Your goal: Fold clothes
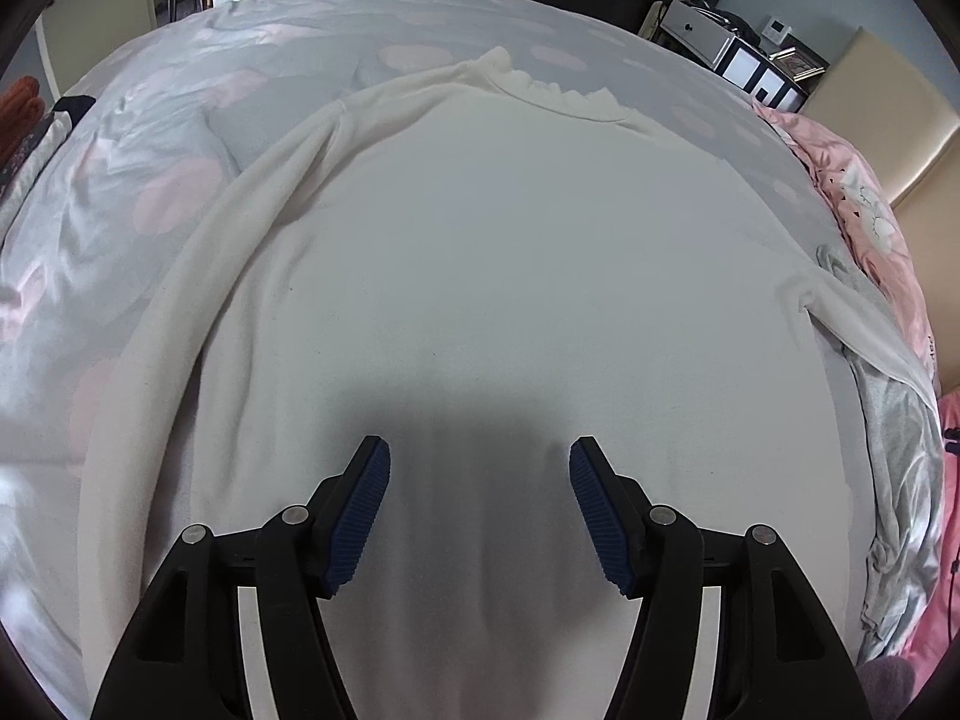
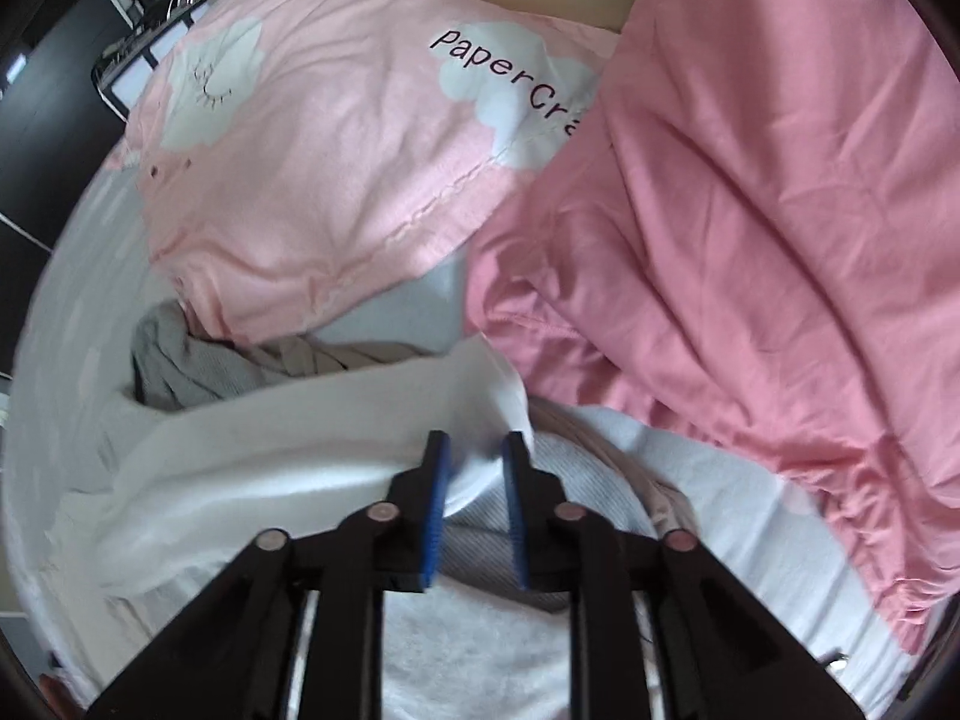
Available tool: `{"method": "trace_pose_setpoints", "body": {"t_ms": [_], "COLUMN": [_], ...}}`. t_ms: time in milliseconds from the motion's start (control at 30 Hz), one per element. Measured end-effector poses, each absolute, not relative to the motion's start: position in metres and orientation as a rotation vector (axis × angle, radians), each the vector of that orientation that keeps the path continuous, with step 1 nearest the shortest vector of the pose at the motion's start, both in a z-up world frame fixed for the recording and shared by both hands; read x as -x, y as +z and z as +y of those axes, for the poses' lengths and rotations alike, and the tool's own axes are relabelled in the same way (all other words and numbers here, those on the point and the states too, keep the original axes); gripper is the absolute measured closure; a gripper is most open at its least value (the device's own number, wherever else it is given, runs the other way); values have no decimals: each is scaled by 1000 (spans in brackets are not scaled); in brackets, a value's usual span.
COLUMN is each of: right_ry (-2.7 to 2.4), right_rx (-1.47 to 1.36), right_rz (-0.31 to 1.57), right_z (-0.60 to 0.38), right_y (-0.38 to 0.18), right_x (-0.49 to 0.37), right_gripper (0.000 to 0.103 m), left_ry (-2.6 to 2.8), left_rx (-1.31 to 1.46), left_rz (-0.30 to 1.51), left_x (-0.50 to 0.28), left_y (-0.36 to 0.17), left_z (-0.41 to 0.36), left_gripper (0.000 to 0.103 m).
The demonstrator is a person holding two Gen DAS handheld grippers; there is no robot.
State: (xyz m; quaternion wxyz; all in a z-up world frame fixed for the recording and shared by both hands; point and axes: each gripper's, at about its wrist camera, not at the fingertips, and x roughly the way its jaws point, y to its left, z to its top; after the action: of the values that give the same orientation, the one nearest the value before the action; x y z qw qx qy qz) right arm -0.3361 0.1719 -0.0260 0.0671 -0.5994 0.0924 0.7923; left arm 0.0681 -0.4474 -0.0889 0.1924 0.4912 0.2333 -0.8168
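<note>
I see the bed [image 1: 180, 138] carrying the white top [image 1: 480, 276], spread flat, collar far, one sleeve laid inward; body unfolded. My left gripper [image 1: 480, 510] hovers over its hem, fingers released. My right gripper [image 2: 474, 510], fingers part-closed, straddles white fabric; grip undetermined.

The left tool [image 1: 480, 510] is hovering with its blue-padded jaws spread wide apart. The right tool [image 2: 475, 510] is holding its jaws narrowly parted.
</note>
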Motion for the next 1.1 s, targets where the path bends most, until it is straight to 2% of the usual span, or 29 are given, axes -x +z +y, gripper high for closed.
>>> {"method": "trace_pose_setpoints", "body": {"t_ms": [100,167,400,600,900,1000,1100], "right_ry": [2456,2539,2855,3038,3239,3254,3250], "right_rx": [1741,1717,1829,1899,1803,1799,1836], "right_rz": [194,210,494,599,189,162,186], "right_z": [157,144,66,-1,-35,-30,-27], "right_y": [-6,8,16,-3,-14,-14,-16], "right_x": [313,293,186,94,11,5,2], "right_gripper": [83,83,83,83,83,83,83], "left_ry": [-2308,-2319,-2320,-2252,-2113,-2069,-2041], "left_rx": [-1354,-1334,-1292,-1327,-1391,-1437,-1483], "left_rz": [677,696,739,762,786,789,696], "left_x": [-71,-69,-92,-123,-159,-163,-170], "left_y": [-84,-81,-69,-66,-61,-52,-36], "left_z": [-449,-450,-452,-451,-455,-466,-480], "left_gripper": [40,40,40,40,40,40,40]}}
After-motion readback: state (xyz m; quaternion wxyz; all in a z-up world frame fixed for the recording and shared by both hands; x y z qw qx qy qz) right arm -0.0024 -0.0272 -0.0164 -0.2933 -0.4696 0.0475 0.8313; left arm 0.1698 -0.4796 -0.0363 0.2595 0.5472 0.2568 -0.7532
